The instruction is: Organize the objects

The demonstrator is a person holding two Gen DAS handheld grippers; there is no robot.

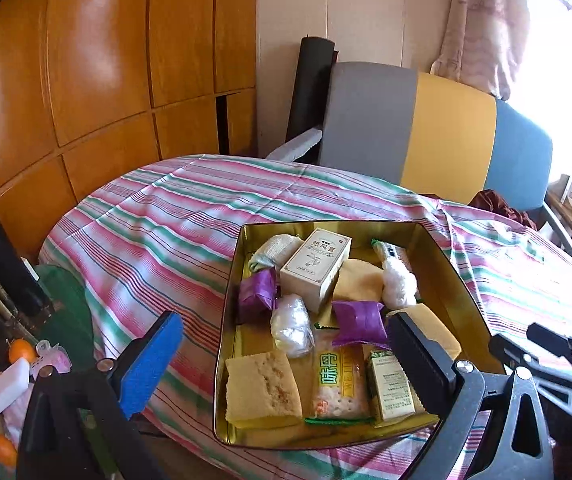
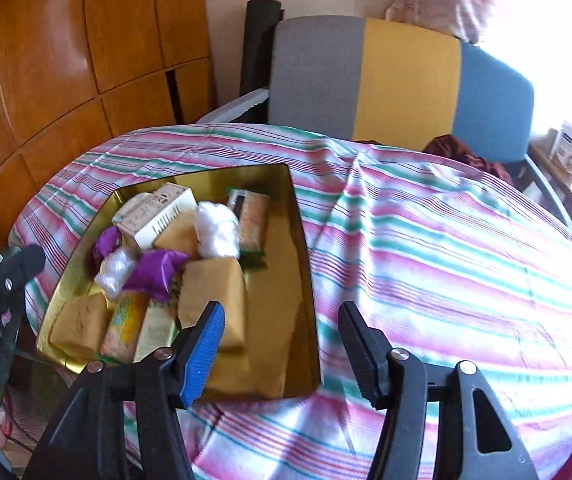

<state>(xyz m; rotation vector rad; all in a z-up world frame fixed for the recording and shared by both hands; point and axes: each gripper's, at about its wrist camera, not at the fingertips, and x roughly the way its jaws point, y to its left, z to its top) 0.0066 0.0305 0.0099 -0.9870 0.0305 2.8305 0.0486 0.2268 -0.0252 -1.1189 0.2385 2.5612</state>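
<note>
Your left gripper (image 1: 286, 360) and right gripper (image 2: 282, 344) both hover with jaws open and empty, since the sorted items already sit inside the gold tin (image 1: 442, 256) on the striped bed (image 1: 158, 216).

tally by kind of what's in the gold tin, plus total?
In the gold metal tin:
Yellow sponge blocks: 3
Purple foil packets: 2
Clear-wrapped white bundles: 2
Cardboard medicine boxes: 2
Cracker packs: 2
White gauze roll: 1
Total: 12
</note>
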